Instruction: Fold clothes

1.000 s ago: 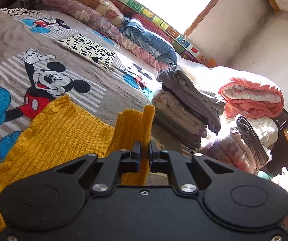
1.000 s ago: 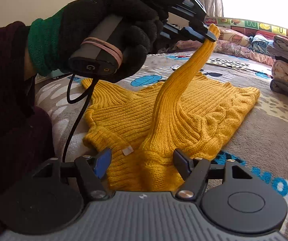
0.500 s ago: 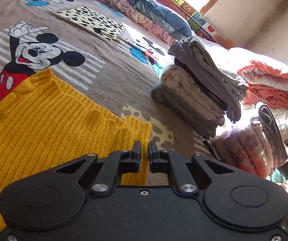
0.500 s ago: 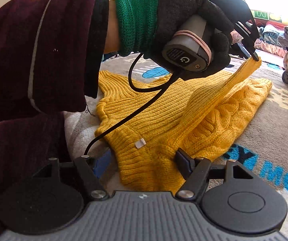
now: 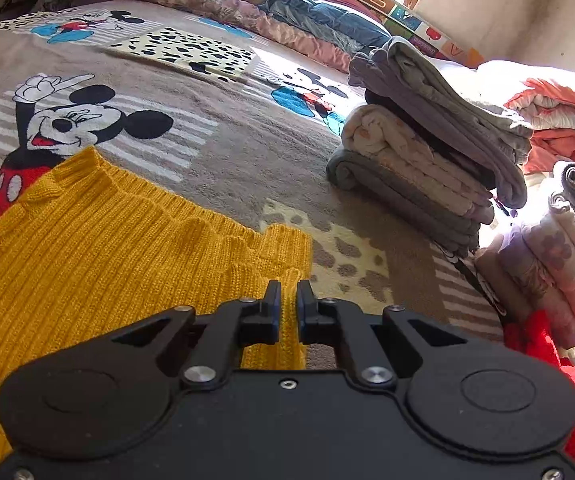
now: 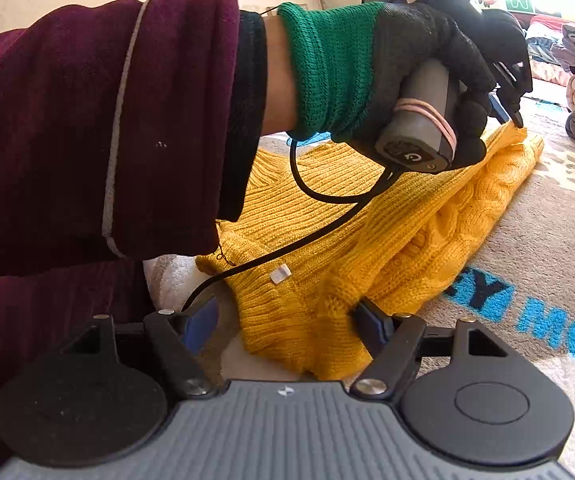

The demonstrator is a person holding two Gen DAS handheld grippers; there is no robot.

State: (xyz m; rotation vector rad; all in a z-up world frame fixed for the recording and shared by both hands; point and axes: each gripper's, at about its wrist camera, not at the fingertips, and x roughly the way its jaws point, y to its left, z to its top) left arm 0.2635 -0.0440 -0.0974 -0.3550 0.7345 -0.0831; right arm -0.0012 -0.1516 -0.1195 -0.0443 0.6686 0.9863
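Your left hand-held gripper (image 5: 287, 295) pinches the sleeve (image 5: 283, 264) over the yellow sweater (image 6: 367, 232) on the bed (image 5: 227, 140), right hand-held gripper (image 6: 283, 320) opening around its shoulder: release early and the sleeve may slide off.

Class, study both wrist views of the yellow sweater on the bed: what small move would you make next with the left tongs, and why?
Probably open the left tongs and let go of the sleeve. They are shut on its cuff, and the sleeve already lies across the yellow sweater, its cuff near the far hem. The right tongs are opening around the near shoulder, so nothing seems to need more pulling.
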